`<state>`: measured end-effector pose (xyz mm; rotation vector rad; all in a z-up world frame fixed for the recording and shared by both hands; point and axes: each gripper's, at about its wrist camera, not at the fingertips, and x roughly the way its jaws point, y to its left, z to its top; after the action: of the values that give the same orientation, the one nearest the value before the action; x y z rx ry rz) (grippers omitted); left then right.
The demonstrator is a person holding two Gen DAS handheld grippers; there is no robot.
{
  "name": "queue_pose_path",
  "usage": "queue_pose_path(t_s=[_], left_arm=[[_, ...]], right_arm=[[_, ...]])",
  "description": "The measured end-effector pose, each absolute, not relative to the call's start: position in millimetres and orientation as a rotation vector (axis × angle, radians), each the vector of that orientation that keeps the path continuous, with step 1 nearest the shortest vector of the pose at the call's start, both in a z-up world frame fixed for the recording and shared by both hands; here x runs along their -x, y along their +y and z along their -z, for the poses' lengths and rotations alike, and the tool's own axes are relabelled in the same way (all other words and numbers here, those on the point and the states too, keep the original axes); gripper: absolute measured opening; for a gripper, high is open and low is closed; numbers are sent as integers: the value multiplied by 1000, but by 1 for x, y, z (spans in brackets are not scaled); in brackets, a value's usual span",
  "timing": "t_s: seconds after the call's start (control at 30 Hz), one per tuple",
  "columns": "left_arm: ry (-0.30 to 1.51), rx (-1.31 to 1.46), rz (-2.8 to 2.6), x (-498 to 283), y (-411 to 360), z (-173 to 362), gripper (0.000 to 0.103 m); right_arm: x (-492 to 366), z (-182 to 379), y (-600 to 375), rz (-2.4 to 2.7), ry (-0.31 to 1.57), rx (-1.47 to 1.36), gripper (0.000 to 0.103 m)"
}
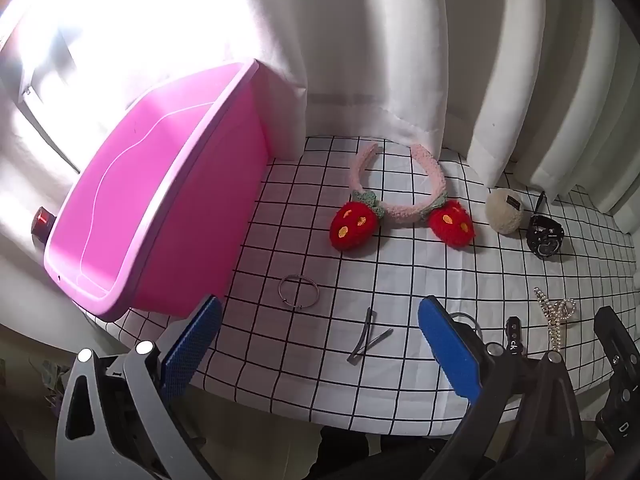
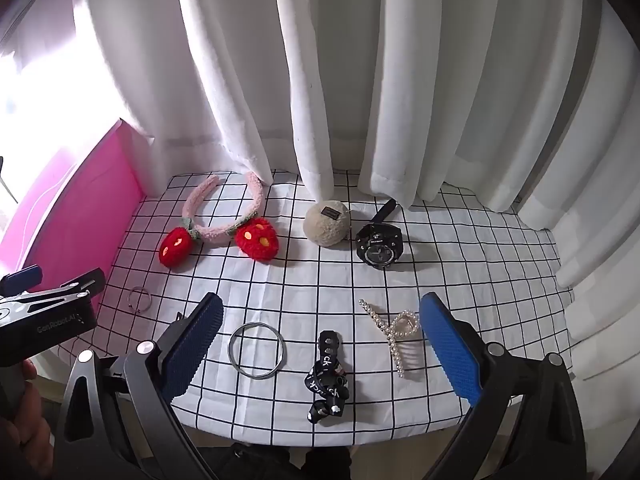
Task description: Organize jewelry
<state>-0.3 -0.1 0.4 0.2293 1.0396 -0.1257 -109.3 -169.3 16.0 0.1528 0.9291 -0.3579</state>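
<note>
My left gripper (image 1: pixel 320 310) hangs open over the table's near left, with a thin silver bangle (image 1: pixel 299 293) and a dark hair clip (image 1: pixel 366 338) on the cloth between its blue fingers. My right gripper (image 2: pixel 322 304) is open too. Below it lie a larger silver bangle (image 2: pixel 257 350), a black lettered strap (image 2: pixel 326 380) and a pearl hair clip (image 2: pixel 394 330). Farther back sit a pink strawberry headband (image 2: pixel 224 224), a beige fluffy ball (image 2: pixel 327 224) and a black watch (image 2: pixel 378 246). An open pink bin (image 1: pixel 160 200) stands at the left, nothing visible inside.
A white cloth with a black grid (image 2: pixel 460 264) covers the table. White curtains (image 2: pixel 340 80) hang along the back and right, touching the headband. Bright window light washes out the far left. A hand (image 2: pixel 24 420) holds the left gripper's handle.
</note>
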Motion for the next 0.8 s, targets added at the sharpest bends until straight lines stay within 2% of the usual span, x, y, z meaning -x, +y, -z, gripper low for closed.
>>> queue_pose_path(t_s=[0.8], left_arm=[[1032,-232,124,-5,-3,-3,97]], right_arm=[[106,-14,-169,355,930,-151,94]])
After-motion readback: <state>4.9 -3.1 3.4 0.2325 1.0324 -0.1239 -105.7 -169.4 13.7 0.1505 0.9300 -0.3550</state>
